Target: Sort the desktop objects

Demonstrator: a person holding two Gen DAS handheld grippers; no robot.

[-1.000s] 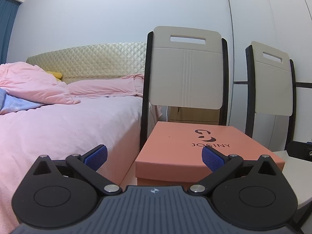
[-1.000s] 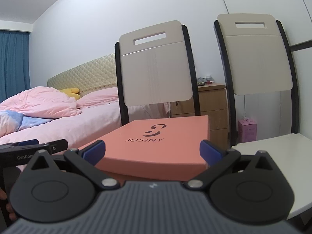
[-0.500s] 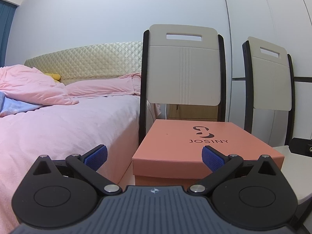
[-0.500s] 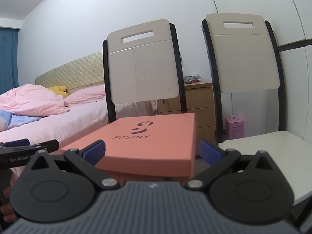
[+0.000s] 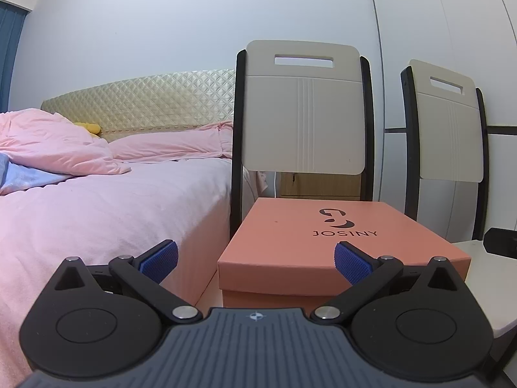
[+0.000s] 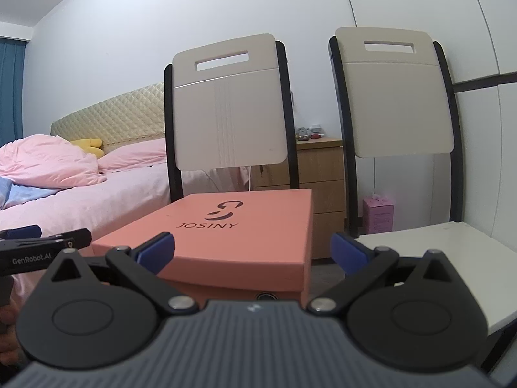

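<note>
A salmon-coloured box [image 5: 326, 245] with its lid on and "JOSINY" printed on top lies flat on the seat of a chair [image 5: 303, 110], close against the side of the bed [image 5: 106, 207]; the right wrist view shows the same box [image 6: 232, 236] with a small round hole in its near end wall. Both grippers hover just in front of it, touching nothing. The left gripper [image 5: 256, 258] has its jaws spread wide and empty, the blue pads [image 5: 160, 260] framing the box's near left corner. The right gripper [image 6: 252, 250] is likewise released, jaws wide apart, with the box's near edge between them. In the right wrist view the left gripper [image 6: 38, 249] shows at the left edge, with part of the person's hand [image 6: 8, 329] beneath it. Just to the right of the box stands a second chair [image 6: 397, 97] of the same kind, its white seat [image 6: 429, 242] bare. Behind the chairs a wooden nightstand [image 6: 320, 174] carries small items too small to tell, and a pink carton [image 6: 378, 215] sits on the floor beside it. The bed has pink bedding, a rumpled pink quilt [image 5: 55, 145], a blue cloth [image 5: 26, 177], a yellow soft toy [image 5: 89, 127] near the quilted headboard [image 5: 142, 100], and a blue curtain [image 6: 11, 90] hangs at far left.
</note>
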